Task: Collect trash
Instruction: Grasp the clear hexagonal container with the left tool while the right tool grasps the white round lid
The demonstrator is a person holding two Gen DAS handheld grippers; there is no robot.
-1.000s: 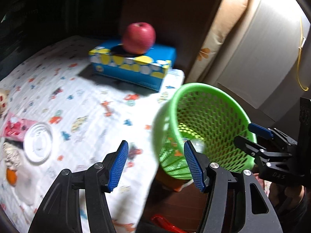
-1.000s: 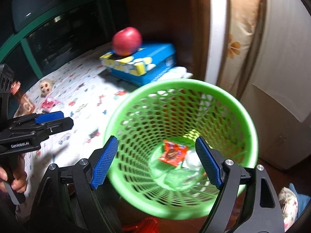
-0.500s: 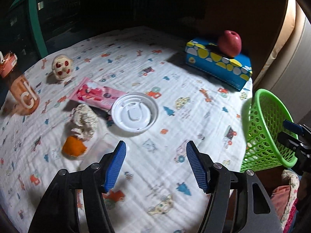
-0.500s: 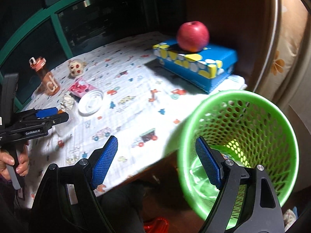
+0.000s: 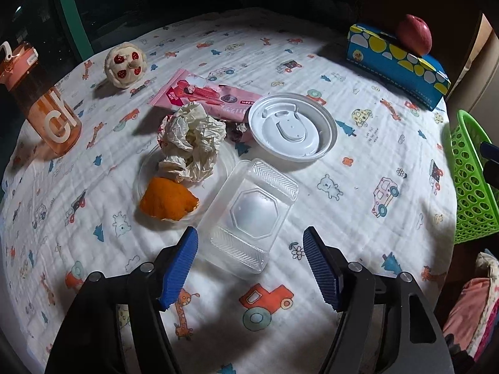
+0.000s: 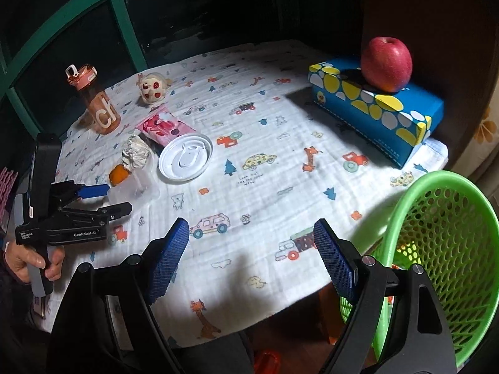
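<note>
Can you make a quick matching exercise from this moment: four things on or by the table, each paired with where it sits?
Things:
1. apple
2. orange peel
3. clear plastic box
4. green basket

Places:
A. off the table's edge, beside the right gripper
B. on top of the blue tissue box
C. just ahead of the left gripper, whose jaws are opening, with nothing between them
D. next to the crumpled paper

Pairs: 1-B, 2-D, 3-C, 4-A
</note>
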